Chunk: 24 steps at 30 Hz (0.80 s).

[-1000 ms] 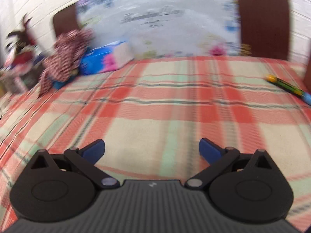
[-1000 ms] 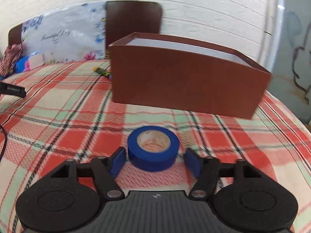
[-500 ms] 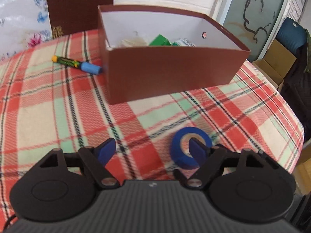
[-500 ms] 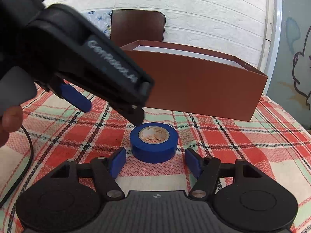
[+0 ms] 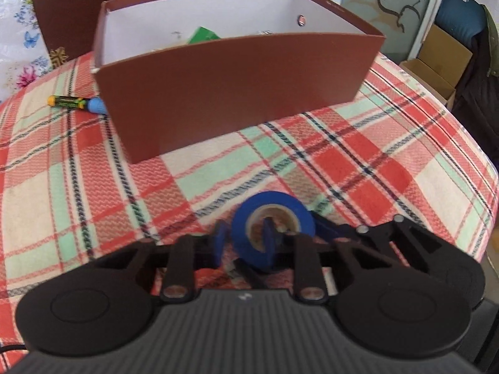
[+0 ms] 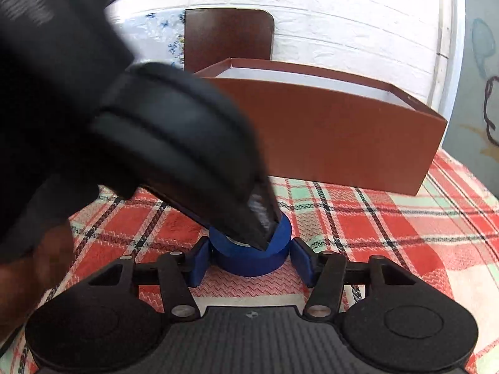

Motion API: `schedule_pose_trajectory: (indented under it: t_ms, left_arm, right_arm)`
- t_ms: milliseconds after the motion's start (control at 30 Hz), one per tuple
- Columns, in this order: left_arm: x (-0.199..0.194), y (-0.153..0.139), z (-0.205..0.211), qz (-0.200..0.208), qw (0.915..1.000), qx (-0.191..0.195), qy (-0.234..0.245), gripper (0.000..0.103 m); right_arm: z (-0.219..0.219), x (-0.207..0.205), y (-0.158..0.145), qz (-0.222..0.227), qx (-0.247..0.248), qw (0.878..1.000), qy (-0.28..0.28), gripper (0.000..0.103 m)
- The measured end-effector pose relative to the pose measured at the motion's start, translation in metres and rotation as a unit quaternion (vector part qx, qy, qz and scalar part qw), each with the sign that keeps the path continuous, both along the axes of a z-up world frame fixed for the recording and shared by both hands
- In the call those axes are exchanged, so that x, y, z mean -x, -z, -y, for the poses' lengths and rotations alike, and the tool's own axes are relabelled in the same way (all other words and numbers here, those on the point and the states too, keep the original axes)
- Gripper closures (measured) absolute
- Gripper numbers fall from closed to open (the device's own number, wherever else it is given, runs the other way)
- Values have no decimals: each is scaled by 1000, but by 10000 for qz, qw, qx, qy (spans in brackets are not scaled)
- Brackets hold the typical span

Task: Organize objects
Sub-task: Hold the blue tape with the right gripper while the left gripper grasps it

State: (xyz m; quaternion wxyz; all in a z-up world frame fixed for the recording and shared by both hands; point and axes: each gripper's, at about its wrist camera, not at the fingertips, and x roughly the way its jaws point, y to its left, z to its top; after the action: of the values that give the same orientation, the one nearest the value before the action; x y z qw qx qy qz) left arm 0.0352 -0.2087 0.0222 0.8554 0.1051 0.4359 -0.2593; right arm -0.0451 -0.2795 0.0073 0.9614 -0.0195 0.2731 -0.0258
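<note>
1. Blue tape roll [image 5: 271,205]: lies flat on the plaid blanket [image 5: 358,162], just in front of the brown box [image 5: 237,93], not yet inside.
2. Left gripper [image 5: 243,240]: narrowed about the roll's wall, one finger down in the core, the other just outside. Impossible to tell whether actually pressing.
3. Right gripper [image 6: 249,261]: pads flanking the roll on both sides and seemingly touching it, so probably clamped across the outer wall.
4. Likely trouble: two grips on one small ring. Risks tugging in opposite directions, tilting the roll, or knocking fingers together inside the crowded space.
5. Risks a slip on lifting by the wall alone: a thin curved band between flat pads, free to swing and drop short of the box.
6. Could catch the tall front wall of the box on a low carry and shove the light cardboard backward.
7. Could snag or bunch the soft woven blanket under a dragged roll.
8. Materials: smooth, glossy tape wound on a pale cardboard core; stiff matte box, white inside, with green items showing; coarse weave in red, green and cream; slim marker [image 5: 75,103] beside the box's left corner.
</note>
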Motion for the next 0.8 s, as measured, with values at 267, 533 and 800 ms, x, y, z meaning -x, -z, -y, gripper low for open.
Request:
schedule_pose_trajectory:
  t_ms: [267, 533, 800]
  left_arm:
    - [18, -1, 22, 50, 9994, -108, 331, 80]
    - [21, 10, 32, 260, 9987, -288, 341, 78]
    - [21, 11, 31, 341, 9982, -298, 383, 78]
  right_arm:
    - [15, 20, -3, 111, -135, 9994, 315, 48]
    - [15, 22, 6, 206, 26, 9993, 310, 47]
    - [15, 23, 7, 247, 48, 9992, 309, 47]
